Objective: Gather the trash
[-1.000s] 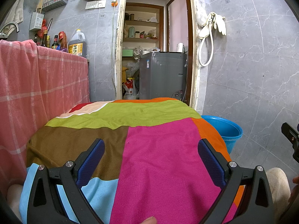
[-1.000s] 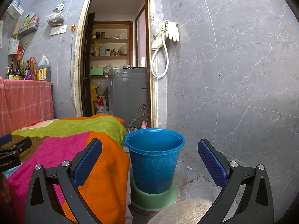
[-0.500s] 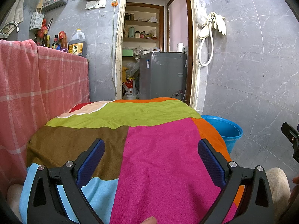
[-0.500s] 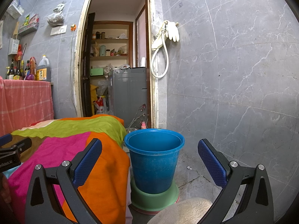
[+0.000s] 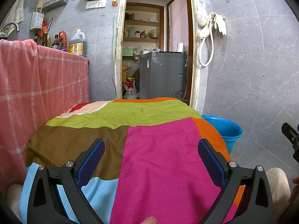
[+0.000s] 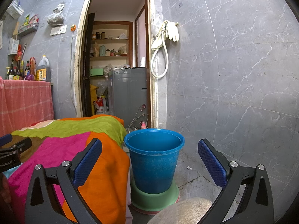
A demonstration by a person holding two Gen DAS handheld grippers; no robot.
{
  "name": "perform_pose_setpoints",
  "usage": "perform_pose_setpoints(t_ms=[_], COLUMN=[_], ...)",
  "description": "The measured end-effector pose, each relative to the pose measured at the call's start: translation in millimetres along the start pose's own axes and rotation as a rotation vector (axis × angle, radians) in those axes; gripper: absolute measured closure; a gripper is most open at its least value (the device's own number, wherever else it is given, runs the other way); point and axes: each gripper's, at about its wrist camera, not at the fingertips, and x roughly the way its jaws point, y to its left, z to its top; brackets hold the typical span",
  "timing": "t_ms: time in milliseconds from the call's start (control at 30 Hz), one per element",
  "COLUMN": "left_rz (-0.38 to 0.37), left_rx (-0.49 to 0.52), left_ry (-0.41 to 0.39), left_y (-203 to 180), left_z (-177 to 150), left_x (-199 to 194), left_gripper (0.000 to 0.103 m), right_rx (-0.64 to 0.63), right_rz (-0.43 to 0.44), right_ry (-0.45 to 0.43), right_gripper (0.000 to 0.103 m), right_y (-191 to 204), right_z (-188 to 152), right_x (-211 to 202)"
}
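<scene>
1. Honestly, no trash shows in either view, so I can't tell how it will handle. The patchwork cloth of pink, green, brown and orange (image 5: 158, 149) covering the desk lies bare.
2. The round blue plastic bucket (image 6: 154, 160) sits on the floor just beside that desk, on a green base (image 6: 153, 196). Looks light and stiff; I'd grab its rim.
3. Left tool (image 5: 149, 160) and right tool (image 6: 149, 160): both spread wide, holding nothing.

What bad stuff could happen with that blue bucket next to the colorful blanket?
The blue bucket stands perched on a green base, so a bump from the right gripper might tip it. The colorful blanket hangs right beside the rim and could snag. Both grippers' jaws are open and empty, and no trash shows on the blanket, so there may be nothing to grab yet.
</scene>
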Motion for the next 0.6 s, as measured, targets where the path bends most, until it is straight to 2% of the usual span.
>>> perform_pose_setpoints(t_ms=[600], left_rz=[-0.002], left_rx=[-0.002], left_ry=[-0.001], left_y=[0.7], left_z=[-2.6], left_x=[-1.0], left_gripper=[0.005], right_rx=[0.001], right_rz=[0.000], right_ry=[0.000], right_gripper=[0.000], right_y=[-0.1], right_z=[-0.2], right_x=[0.4])
